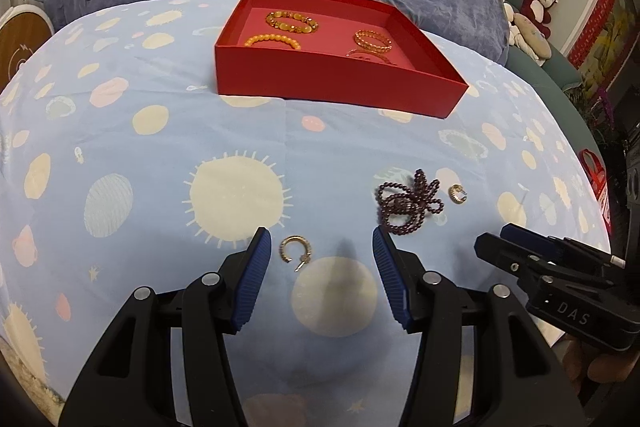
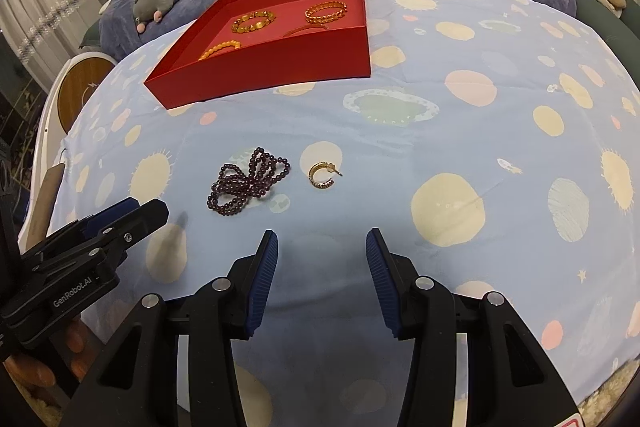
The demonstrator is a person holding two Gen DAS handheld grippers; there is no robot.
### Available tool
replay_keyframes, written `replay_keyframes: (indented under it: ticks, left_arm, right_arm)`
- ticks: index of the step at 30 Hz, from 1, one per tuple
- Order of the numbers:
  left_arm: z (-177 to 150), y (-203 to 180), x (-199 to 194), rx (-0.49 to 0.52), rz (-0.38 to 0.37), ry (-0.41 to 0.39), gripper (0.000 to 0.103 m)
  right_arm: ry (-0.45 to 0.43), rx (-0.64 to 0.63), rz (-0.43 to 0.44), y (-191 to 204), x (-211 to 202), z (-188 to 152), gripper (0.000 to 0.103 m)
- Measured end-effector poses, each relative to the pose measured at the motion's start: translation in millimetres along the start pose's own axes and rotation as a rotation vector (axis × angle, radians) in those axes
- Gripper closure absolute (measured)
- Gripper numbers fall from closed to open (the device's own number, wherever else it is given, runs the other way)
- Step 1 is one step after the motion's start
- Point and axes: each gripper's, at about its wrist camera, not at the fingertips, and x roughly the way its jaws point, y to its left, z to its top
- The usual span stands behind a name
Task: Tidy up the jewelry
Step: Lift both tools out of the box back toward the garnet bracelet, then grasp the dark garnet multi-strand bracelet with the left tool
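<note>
Light, stiff hoop earring [image 1: 296, 254] at eleven o'clock between open, empty left gripper [image 1: 319, 242] jaws; pinch across band. Right gripper [image 2: 322, 242] jaws likewise open, empty.

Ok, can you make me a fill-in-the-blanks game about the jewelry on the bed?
1. The bracelets lie inside a ___ box.
2. The beaded necklace on the sheet is dark ___.
3. The number of gold hoop earrings on the sheet, outside the box, is ___.
4. Between the left gripper jaws lies a gold hoop ___.

Missing words: red; purple; two; earring
</note>
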Motion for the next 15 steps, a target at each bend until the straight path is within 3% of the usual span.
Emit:
replay_keyframes:
  ticks: [7,12,13,15]
  left_arm:
    - [10.5,-35.7,15.8,0.05,-0.075,0.013,0.053]
    - [15.1,-48.9,32.9,0.07,-0.077,0.032,0.053]
    - [15.6,-49.3,36.3,0.067,-0.076,0.038,0.054]
    - [16.0,-48.7,41.1,0.059,-0.085,0.047,0.067]
  right_arm:
    - [-0.007,0.024,-0.018,-11.8,-0.1,3.9,0.058]
    - [-0.005,0.047,-0.023,-20.2,1.6,4.2,0.058]
    - [-0.006,0.049,-0.025,-21.6,1.7,4.3,0.058]
    - [-0.007,0.053,-0.024,-23.6,1.8,4.9,0.058]
